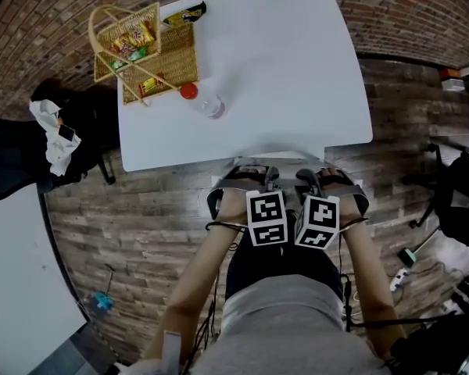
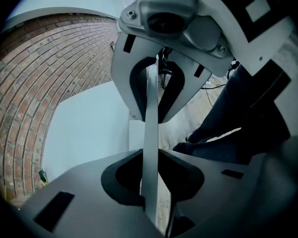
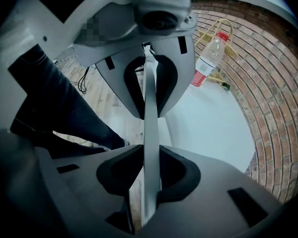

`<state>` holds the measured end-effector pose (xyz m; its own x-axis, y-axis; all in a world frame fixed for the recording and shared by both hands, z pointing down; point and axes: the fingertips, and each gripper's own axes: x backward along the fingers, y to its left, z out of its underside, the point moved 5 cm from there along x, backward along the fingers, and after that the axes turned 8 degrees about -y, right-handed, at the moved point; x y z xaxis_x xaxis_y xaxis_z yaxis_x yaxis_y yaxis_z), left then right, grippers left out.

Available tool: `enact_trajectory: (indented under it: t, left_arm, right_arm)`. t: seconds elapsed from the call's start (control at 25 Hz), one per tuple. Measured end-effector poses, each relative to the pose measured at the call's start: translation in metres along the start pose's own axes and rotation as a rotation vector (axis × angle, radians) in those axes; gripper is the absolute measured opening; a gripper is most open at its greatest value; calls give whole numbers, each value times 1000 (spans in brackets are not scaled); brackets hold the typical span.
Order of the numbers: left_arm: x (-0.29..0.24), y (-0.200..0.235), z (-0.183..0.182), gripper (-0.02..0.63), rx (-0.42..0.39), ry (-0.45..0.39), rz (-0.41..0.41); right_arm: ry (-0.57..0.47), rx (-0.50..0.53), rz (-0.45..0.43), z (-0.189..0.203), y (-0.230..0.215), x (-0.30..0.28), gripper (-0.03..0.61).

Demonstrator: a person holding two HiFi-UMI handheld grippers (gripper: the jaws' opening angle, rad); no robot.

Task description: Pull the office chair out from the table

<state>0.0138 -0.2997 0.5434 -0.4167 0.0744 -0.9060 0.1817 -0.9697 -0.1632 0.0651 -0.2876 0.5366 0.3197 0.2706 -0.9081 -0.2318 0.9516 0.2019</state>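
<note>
Closest to the camera is the person's grey shirt [image 1: 297,326], at the bottom of the head view. Two bare arms [image 1: 203,272] reach out from it, side by side, and each one carries a gripper. Each gripper has a white cube [image 1: 267,217] with black squares on top. The left gripper [image 1: 245,176] and the right gripper [image 1: 322,178] are near each other, and both point down.

Both grippers bite on the office chair [image 1: 285,153]. Only the thin grey top edge of its back shows. It curves along the near side of the white table [image 1: 297,69]. The rest of the chair is hidden from the head view. In the left gripper view a thin grey strip runs right between the two jaws, and the jaws squeeze it from both sides. The right gripper view shows the same thing: its jaws are closed tight on the grey strip too.

On the far left part of the table sits a straw basket [image 1: 184,57] with bright snack packs in it. A clear bottle [image 1: 207,102] with a red cap is just beside the basket. A yellow and black pack [image 1: 184,14] lies at the far side of the basket.

The floor [image 1: 141,225] looks like bricks. A black chair [image 1: 16,158] with a white cloth [image 1: 53,135] on it stands near the left side of the table.
</note>
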Motion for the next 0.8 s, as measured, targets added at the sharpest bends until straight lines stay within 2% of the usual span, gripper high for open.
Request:
enact_trajectory:
  t: [0.28,0.8]
  left_arm:
    - [3,-32,-5,86,32,25,1]
    - [10,-122,-24,86,121,46,-23]
  right_arm:
    - [-24,10,-10,2,31,8,90]
    - [-54,44,-66,11,114,33,87]
